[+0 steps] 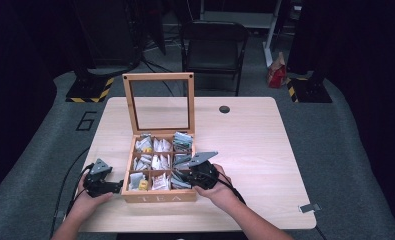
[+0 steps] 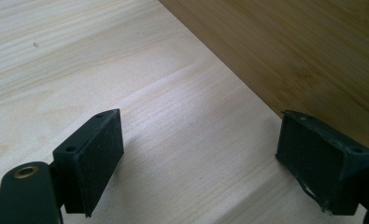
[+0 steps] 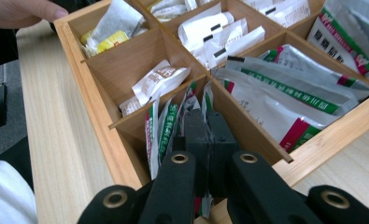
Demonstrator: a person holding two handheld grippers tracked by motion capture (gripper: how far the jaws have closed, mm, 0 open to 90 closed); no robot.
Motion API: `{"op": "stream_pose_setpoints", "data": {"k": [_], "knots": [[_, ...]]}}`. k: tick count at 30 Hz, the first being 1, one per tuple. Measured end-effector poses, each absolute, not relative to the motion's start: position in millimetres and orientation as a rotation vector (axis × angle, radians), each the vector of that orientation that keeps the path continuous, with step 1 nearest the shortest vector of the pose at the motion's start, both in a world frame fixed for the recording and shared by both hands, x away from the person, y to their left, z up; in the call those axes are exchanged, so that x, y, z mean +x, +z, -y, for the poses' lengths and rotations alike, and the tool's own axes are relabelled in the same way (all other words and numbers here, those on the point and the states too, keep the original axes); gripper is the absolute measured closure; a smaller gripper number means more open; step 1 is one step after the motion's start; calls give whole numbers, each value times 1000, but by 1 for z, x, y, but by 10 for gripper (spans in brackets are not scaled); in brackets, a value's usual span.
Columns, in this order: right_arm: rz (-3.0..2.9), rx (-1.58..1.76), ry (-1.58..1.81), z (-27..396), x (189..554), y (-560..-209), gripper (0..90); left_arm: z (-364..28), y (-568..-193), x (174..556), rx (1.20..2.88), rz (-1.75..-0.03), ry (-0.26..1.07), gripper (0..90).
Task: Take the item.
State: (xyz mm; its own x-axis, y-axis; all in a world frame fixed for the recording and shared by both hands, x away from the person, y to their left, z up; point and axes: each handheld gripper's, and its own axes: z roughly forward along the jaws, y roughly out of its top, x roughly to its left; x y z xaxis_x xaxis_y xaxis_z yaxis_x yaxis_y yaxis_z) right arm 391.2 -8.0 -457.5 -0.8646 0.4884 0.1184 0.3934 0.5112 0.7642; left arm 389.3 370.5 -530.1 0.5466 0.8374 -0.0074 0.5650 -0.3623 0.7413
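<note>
My right tool [image 3: 205, 140] is clamped on a green-striped sachet [image 3: 191, 105] in the tea box's [image 1: 157, 197] near-right compartment, not yet lifted out, while my left tool [image 2: 201, 154] rests open on the bench [image 2: 79, 60] beside the box.

Both grippers, left gripper [image 1: 116, 186] and right gripper [image 1: 181, 177], are matte black with grey three-cornered top plates, brass-ringed screw holes, trailing black cables; forearms are bare.

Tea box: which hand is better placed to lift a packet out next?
Right. Its tongs are already shut on a green-striped packet inside the tea box; the left tongs sit open outside it.
</note>
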Motion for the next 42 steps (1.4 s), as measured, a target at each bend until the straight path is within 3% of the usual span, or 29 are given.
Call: {"op": "stream_pose_setpoints", "data": {"k": [20,42], "knots": [[-2584,750,1384,17,389,-410,900,-370,-530,389,2072,-1127,491,142],[-2559,745,1395,24,391,-397,900,-371,-530,389,2073,-1126,490,142]]}}
